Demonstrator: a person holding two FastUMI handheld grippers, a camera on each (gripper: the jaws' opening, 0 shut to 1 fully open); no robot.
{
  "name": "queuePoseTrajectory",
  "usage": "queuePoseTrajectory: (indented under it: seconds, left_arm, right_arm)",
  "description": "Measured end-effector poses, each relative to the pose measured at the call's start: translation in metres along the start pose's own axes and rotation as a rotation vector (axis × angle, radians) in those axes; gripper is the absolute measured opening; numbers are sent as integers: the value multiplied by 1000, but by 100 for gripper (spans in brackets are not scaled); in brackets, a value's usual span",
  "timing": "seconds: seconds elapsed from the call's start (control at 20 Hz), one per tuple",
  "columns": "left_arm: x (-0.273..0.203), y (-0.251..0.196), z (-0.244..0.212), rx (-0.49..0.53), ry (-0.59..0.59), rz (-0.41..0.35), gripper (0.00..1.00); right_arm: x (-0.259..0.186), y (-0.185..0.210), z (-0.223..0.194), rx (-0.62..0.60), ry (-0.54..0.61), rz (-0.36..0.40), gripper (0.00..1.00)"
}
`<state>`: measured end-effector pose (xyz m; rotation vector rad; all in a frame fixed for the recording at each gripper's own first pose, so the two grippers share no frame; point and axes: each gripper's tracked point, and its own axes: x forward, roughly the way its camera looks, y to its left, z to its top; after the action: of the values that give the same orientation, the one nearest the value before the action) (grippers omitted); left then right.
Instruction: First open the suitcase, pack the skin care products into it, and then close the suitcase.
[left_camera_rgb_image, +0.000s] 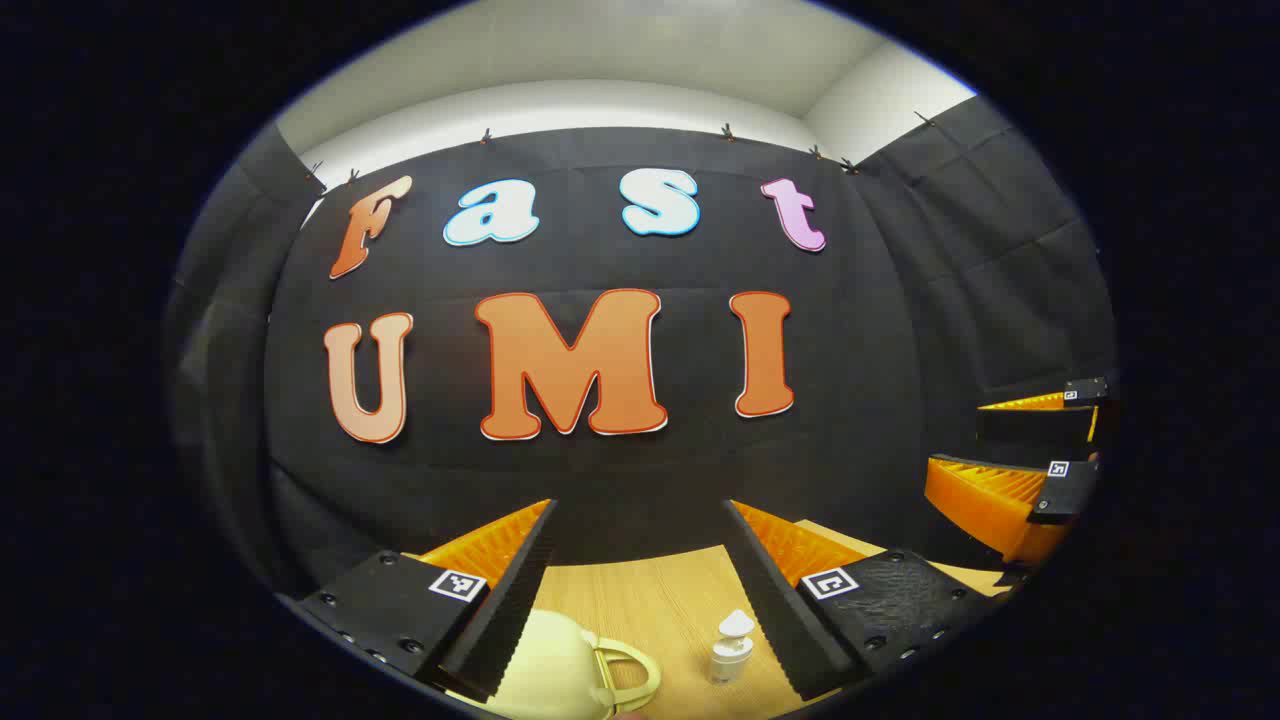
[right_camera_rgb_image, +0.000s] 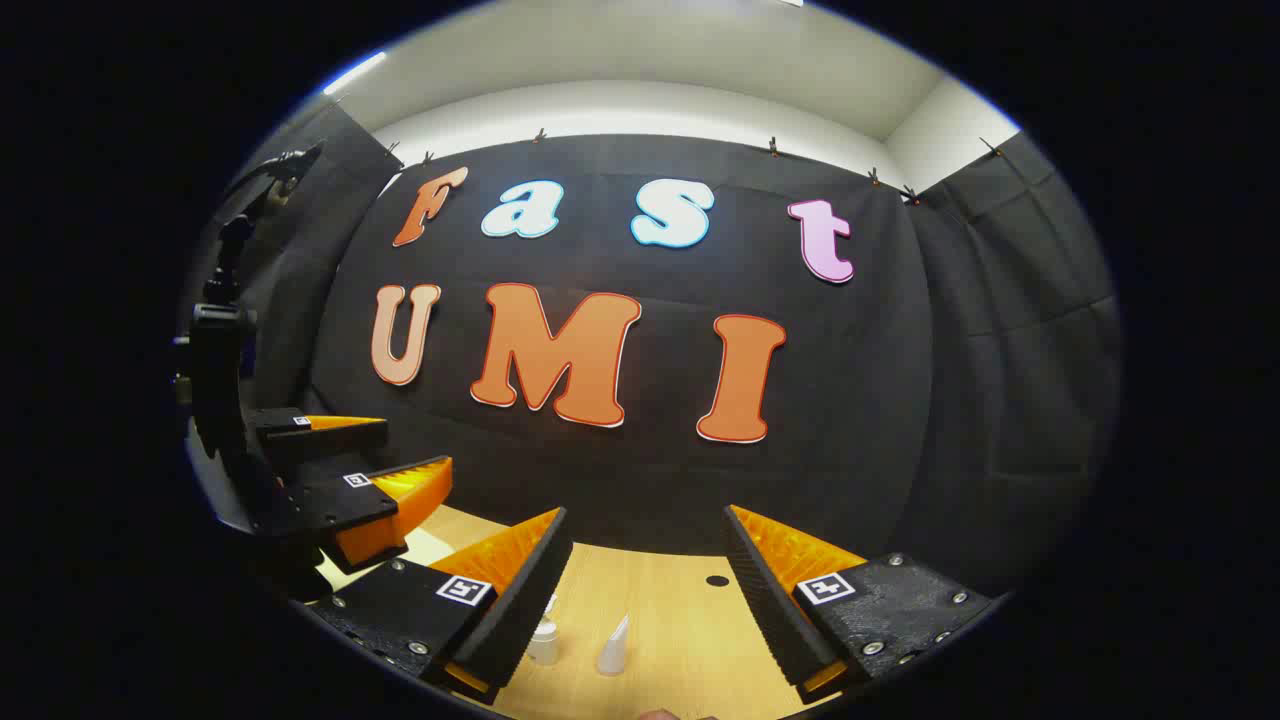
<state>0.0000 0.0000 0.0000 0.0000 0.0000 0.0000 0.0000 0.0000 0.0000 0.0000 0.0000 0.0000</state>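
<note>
Two grippers hang above a pale wooden surface (left_camera_rgb_image: 660, 600), both with their fingers spread wide and nothing between them.

In the left gripper view, the left gripper (left_camera_rgb_image: 640, 585) shows its two black-and-orange fingers at the bottom, set well apart. Nearest, at the lower edge just beside the left finger, sits the cream-coloured suitcase (left_camera_rgb_image: 550, 665), rounded, with a looped handle (left_camera_rgb_image: 625, 670) pointing toward the middle of the surface. Whether its lid is up or down cannot be told from here, since only a small part shows. Close to the right finger stands a small white pump bottle (left_camera_rgb_image: 732, 648), upright on the wood and apart from the suitcase. Farther off at the right edge, the right gripper (left_camera_rgb_image: 1035, 455) appears side-on, its orange fingers parted one above the other.

In the right gripper view, the right gripper (right_camera_rgb_image: 645, 580) likewise has its fingers held wide. Between them, low in the view, a small white bottle (right_camera_rgb_image: 544, 642) stands partly hidden behind the left finger, and a slim white pointed tube (right_camera_rgb_image: 613, 645) stands just beside it, both on the wood. A little farther on, a dark round hole (right_camera_rgb_image: 717, 581) marks the surface. At the left, the left gripper (right_camera_rgb_image: 385, 470) shows from the side, fingers apart. Beyond everything hangs the black cloth wall (right_camera_rgb_image: 900, 420).
</note>
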Motion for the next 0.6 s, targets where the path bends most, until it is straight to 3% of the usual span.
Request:
queuePoseTrajectory:
  seconds: [0.35,0.6]
  left_arm:
    - [-1,-5,-8,6,27,21,99]
    - [2,-7,-7,6,29,25,99]
  right_arm:
    - [8,-4,-9,28,11,25,92]
    - [12,-5,-13,12,15,40,95]
